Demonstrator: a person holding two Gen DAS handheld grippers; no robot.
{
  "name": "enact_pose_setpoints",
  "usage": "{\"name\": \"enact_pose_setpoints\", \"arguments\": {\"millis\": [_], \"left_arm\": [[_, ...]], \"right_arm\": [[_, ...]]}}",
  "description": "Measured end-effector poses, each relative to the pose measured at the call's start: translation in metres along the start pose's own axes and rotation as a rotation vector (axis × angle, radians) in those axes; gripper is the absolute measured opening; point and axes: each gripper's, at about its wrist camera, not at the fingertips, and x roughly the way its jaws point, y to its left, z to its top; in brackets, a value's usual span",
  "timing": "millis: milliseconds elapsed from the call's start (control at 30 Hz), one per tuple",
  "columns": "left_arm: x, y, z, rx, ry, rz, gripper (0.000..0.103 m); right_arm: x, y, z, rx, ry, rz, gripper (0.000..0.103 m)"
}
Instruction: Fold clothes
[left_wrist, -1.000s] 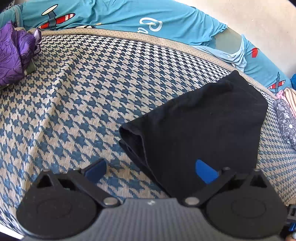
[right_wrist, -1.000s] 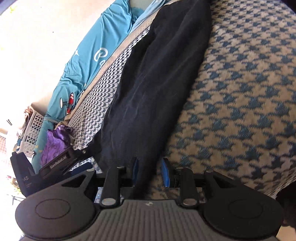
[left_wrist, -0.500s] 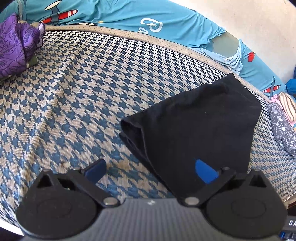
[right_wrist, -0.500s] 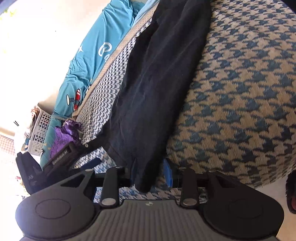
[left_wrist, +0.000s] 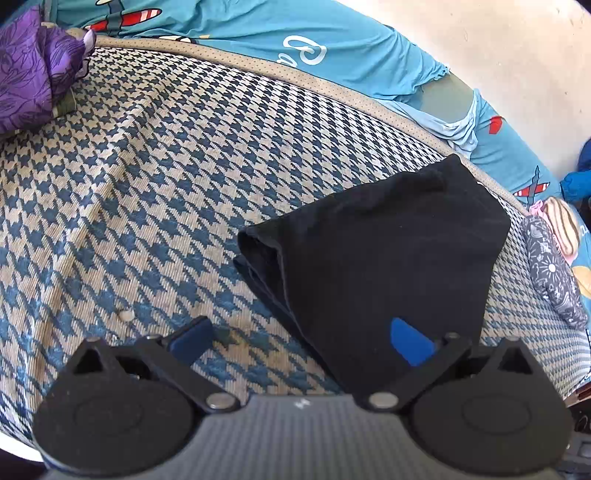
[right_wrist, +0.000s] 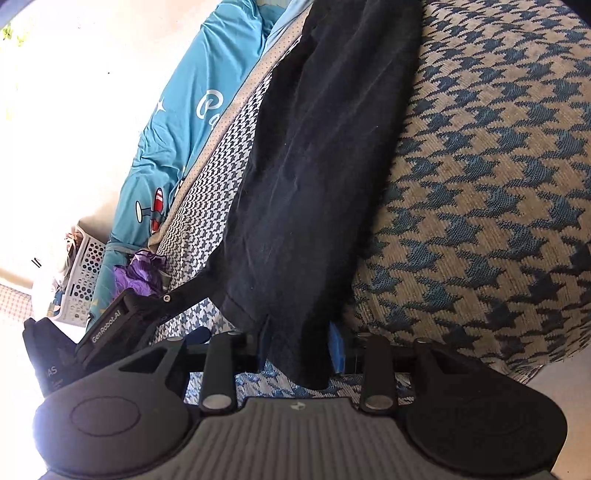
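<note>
We see the folded black cotton garment (left_wrist: 388, 258) lying on the blue-and-beige houndstooth woven cover (left_wrist: 147, 192), towards its far right edge in the left wrist view, with its rolled, layered fold edge facing left. In the right wrist view the same garment (right_wrist: 314, 166) runs as a long dark band away from the camera, its near corner hanging down off the cover's edge (right_wrist: 480, 184).

Our right gripper (right_wrist: 297, 350) points along the garment's length, angled downward. Its jaws are narrow and that near corner sits between them; the blue pads (right_wrist: 336, 347) lie against the cloth on both sides, so we read it as pinching the corner.

Our left gripper (left_wrist: 299, 339) tilts steeply down over the cover. Its jaws are spread wide: one blue pad (left_wrist: 190, 338) is over bare houndstooth, the other is over the black cloth, and nothing is clamped. The right camera catches this gripper (right_wrist: 110, 325) at the left, beside the garment's near end.

Beyond lie a turquoise printed sheet with red-striped aeroplanes (left_wrist: 295, 40), a crumpled purple patterned cloth (left_wrist: 29, 85) and a white perforated plastic basket (right_wrist: 83, 280).
</note>
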Motion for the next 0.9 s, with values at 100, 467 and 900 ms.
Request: {"name": "enact_pose_setpoints", "arguments": {"millis": [100,467,900], "left_arm": [[0.0,0.001,0.0,-0.002,0.0,-0.005,0.103],[0.002,0.013,0.003,-0.132,0.02,-0.156,0.103],[0.026,0.0,0.006,-0.218,0.024,-0.253,0.103]], "right_arm": [[0.002,0.001,0.001,-0.013,-0.007,-0.008,0.007],[-0.01,-0.001,0.015,0.079,-0.072,0.124,0.006],[-0.02,-0.001,0.025,0.157,-0.099,0.206,0.006]]}}
